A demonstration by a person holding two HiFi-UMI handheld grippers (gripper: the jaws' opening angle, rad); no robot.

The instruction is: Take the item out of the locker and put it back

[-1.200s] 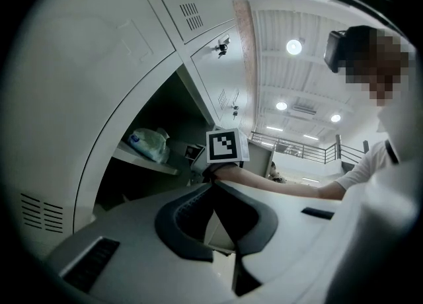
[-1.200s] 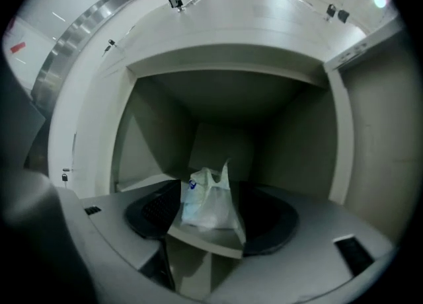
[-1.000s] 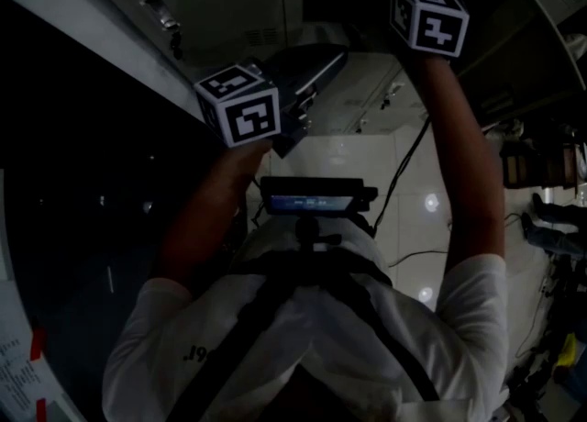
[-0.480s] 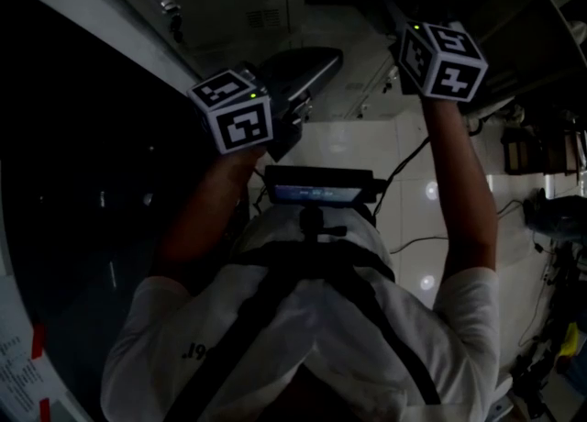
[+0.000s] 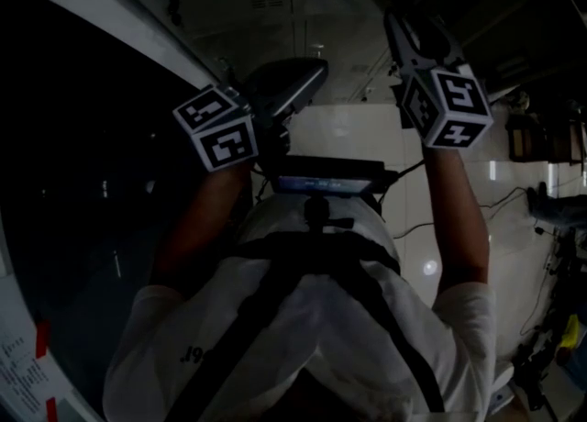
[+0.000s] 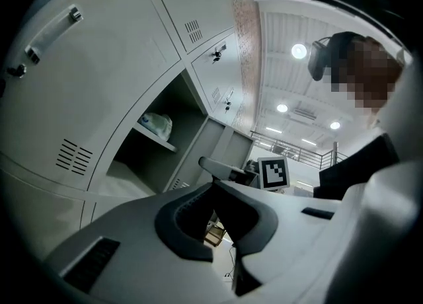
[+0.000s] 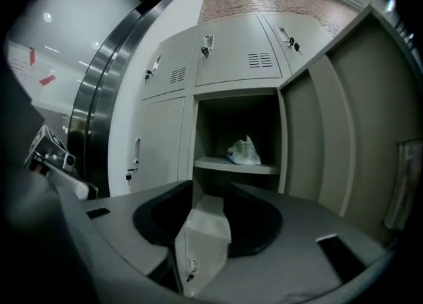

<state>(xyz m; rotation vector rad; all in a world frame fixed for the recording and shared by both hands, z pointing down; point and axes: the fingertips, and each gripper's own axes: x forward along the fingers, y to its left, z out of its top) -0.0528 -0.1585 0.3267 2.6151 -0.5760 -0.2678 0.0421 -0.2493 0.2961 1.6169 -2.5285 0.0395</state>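
Observation:
A white plastic bag (image 7: 244, 152) with blue print lies on the shelf of the open locker (image 7: 234, 131). The left gripper view shows the bag (image 6: 157, 125) too. The locker door (image 7: 310, 137) stands swung out to the right. My right gripper (image 7: 210, 187) points at this locker from a distance. Its jaws are closing, with nothing between them. My left gripper (image 6: 213, 185) is shut and empty, aimed past the locker's lower edge. In the dim head view, both grippers are raised in front of the person, the left gripper (image 5: 289, 81) beside the right gripper (image 5: 413, 30).
Closed grey lockers (image 7: 231, 48) with keys in their locks surround the open one. A dark metal column (image 7: 99, 98) rises at the left. A small screen (image 5: 326, 177) sits on the person's chest mount above a glossy floor (image 5: 348, 131).
In the head view the right marker cube has dropped lower and slightly right. The left cube has shifted left and a little lower.

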